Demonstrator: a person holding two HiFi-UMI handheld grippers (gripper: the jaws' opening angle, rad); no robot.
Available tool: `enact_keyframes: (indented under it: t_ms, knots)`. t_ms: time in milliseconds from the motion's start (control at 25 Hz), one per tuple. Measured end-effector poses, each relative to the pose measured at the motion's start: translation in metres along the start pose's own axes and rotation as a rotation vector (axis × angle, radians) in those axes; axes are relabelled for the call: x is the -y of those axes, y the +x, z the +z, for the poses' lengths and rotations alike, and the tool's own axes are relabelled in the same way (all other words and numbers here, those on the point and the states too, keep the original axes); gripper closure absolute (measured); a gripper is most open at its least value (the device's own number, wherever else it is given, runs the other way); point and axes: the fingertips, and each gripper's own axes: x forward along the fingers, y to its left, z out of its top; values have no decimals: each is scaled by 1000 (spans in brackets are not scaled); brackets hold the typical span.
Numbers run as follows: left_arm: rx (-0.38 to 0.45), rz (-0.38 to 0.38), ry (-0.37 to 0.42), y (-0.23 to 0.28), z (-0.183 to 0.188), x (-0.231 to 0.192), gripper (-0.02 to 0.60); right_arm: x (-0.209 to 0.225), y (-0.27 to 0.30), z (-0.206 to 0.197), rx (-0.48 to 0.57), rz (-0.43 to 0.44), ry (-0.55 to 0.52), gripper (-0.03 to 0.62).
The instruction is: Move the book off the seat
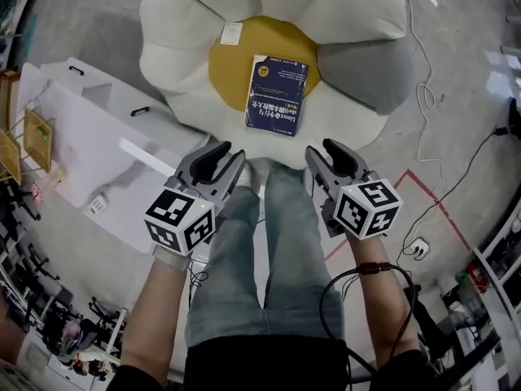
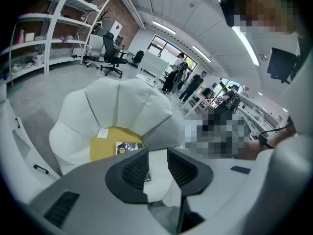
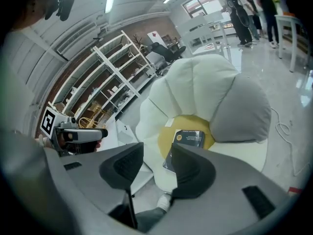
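Observation:
A dark blue book (image 1: 277,94) lies flat on the yellow centre of a flower-shaped seat (image 1: 236,63) with white and grey petals. Both grippers hang side by side above the person's legs, short of the seat's near edge. My left gripper (image 1: 224,160) is open with nothing between its jaws. My right gripper (image 1: 326,155) is also open and empty. In the left gripper view the book (image 2: 128,147) shows just beyond the left gripper (image 2: 157,163). In the right gripper view the book (image 3: 188,140) lies past the right gripper (image 3: 156,163).
A small white paper tag (image 1: 232,32) rests on the yellow centre beside the book. A white board (image 1: 81,137) lies on the floor to the left. A cable (image 1: 423,96) and red floor tape (image 1: 431,202) run at the right. Shelves (image 2: 49,33), office chairs (image 2: 110,58) and people (image 2: 176,77) stand far behind.

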Motion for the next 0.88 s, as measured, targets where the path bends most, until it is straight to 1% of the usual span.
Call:
enact_keyframes:
  t_ms: [160, 320, 440, 560, 720, 880]
  knots:
    - [-21, 4, -23, 22, -20, -22, 470, 16, 29, -17, -32, 9, 15, 406]
    - [-56, 12, -63, 45, -47, -42, 446, 36, 60, -42, -80, 15, 29, 375]
    - [-92, 18, -62, 63, -65, -59, 426, 49, 85, -61, -111, 17, 52, 348]
    - [-110, 27, -69, 80, -81, -77, 410, 63, 107, -78, -138, 12, 79, 322]
    - [-145, 16, -81, 112, -108, -97, 400, 89, 137, -92, -156, -11, 105, 282]
    - [-174, 23, -85, 140, -130, -117, 379, 107, 160, -96, -174, -6, 127, 262]
